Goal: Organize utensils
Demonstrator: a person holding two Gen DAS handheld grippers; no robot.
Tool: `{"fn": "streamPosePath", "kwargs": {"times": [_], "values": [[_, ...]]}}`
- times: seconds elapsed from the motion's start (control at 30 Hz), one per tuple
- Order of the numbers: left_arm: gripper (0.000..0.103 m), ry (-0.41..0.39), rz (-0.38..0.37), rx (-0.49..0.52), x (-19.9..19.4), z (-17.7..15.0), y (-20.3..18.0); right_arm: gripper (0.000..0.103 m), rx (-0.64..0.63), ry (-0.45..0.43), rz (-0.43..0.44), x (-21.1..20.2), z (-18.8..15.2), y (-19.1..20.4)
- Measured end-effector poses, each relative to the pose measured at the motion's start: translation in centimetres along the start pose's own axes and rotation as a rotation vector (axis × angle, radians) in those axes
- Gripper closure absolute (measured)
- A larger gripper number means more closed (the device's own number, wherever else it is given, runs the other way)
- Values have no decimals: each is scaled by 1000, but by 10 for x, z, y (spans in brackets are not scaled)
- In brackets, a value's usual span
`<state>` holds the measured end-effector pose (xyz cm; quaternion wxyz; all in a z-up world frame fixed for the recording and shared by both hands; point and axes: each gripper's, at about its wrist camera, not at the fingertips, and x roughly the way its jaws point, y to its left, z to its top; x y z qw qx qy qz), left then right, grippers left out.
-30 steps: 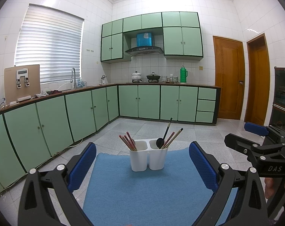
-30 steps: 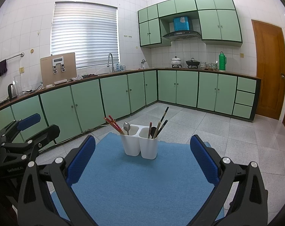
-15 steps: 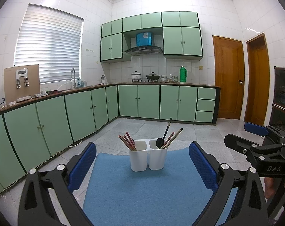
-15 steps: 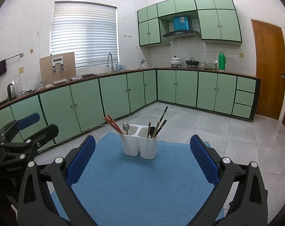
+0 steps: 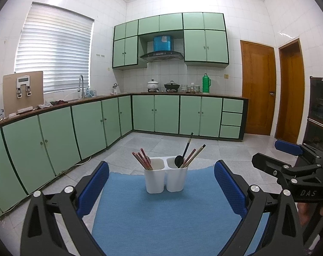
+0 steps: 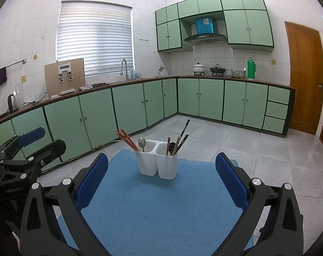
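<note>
Blue mat (image 5: 161, 209) (green-cabinet (image 5: 165, 113) kitchen) — both grippers (image 5: 160, 188) (image 6: 161, 183) spread wide, empty.

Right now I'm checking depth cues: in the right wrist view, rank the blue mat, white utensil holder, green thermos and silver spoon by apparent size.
1. blue mat
2. white utensil holder
3. green thermos, though it stands much farther away
4. silver spoon, only partly showing

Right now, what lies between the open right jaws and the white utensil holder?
Only bare blue mat lies before the white utensil holder; the right wrist view shows this, the right gripper holding nothing.
</note>
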<state>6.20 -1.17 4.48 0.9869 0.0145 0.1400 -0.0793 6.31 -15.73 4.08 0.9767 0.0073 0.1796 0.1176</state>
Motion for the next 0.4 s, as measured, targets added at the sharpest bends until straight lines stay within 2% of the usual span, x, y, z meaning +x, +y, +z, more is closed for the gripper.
{"fn": "streamPosePath", "kwargs": {"times": [0.4], "values": [[6,2,0,-3,1,0,2,5,1,5,-3,3,-2,1]]}}
